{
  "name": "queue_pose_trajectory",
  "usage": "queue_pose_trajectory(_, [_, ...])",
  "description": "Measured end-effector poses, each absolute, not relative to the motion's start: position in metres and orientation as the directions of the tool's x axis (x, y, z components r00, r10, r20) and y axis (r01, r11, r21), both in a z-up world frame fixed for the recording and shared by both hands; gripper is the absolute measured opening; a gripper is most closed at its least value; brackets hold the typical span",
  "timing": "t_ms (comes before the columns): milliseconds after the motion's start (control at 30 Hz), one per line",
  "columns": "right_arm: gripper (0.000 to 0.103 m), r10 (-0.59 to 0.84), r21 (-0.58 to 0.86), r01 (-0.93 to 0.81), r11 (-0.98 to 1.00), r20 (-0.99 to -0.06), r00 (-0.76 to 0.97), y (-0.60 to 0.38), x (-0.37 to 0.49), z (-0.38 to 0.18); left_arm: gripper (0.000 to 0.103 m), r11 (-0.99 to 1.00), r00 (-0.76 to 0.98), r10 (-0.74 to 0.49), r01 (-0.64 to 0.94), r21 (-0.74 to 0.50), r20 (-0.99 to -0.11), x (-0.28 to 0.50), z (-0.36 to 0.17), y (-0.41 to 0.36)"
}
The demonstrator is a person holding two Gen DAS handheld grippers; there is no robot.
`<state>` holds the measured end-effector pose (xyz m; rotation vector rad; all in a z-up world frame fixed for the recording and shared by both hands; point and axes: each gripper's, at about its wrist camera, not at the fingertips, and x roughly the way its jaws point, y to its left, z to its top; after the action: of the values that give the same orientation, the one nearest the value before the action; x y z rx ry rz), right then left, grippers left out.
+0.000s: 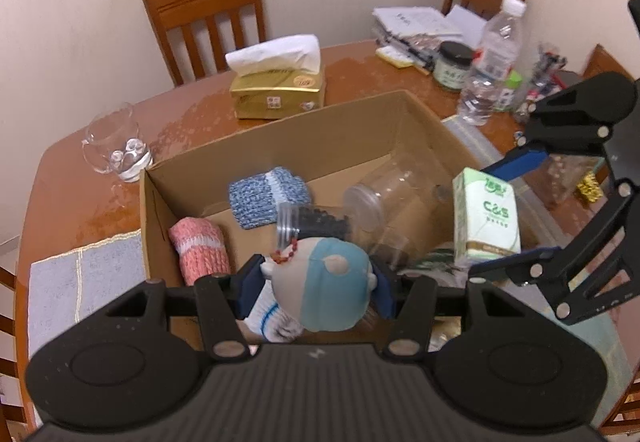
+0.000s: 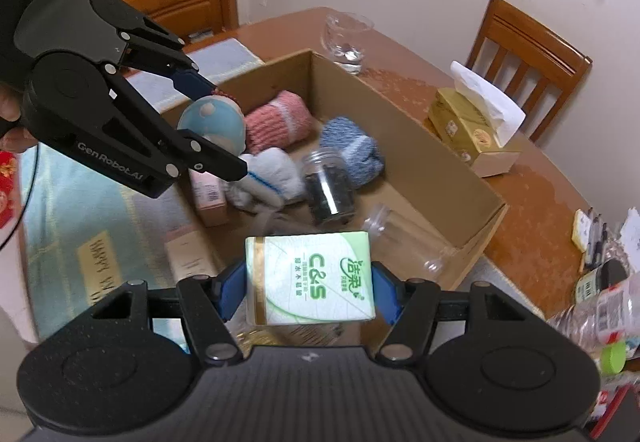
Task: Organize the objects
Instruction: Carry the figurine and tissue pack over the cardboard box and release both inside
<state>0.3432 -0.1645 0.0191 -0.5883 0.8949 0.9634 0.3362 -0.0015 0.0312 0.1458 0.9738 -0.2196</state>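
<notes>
- The left tongs (image 1: 316, 290) are clenched on a round plush toy (image 1: 324, 288) in cream and pale blue, held above the near end of the cardboard box (image 1: 360, 118).
- The right tongs (image 2: 308, 292) are clamped on a green-and-white tissue pack (image 2: 310, 278), also held over the box's near part; in the left wrist view this pack (image 1: 486, 216) sits to the right of the toy.
- Inside the box lie a white sock (image 2: 268, 172), a pink knitted roll (image 1: 200, 248), a blue knitted roll (image 1: 268, 196), a jar of dark contents (image 2: 330, 188) and a clear empty jar (image 1: 384, 198) on its side.
- Beyond the box, on the worktop (image 1: 348, 62), stand a gold tissue box (image 1: 278, 90), a glass (image 1: 114, 146) at far left and a water bottle (image 1: 490, 62) at far right.
- Wooden chairs (image 1: 208, 22) stand against the wall.
</notes>
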Motion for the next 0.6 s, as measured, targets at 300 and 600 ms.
queue_pose_trajectory(300, [0.072,0.341,-0.095,-0.852,0.515,-0.889,0.306,-0.148,0.379,0.001,0.055,0.972,0.515,-0.1,0.234,0.028,-0.851,0.365,0.017,-0.001])
queue_pose_trajectory(600, [0.092,0.321,-0.131,-0.85,0.51,-0.888,0.33,-0.149,0.378,-0.004,0.1,0.973,0.509,-0.083,0.227,0.04,-0.857,0.376,0.012,-0.002])
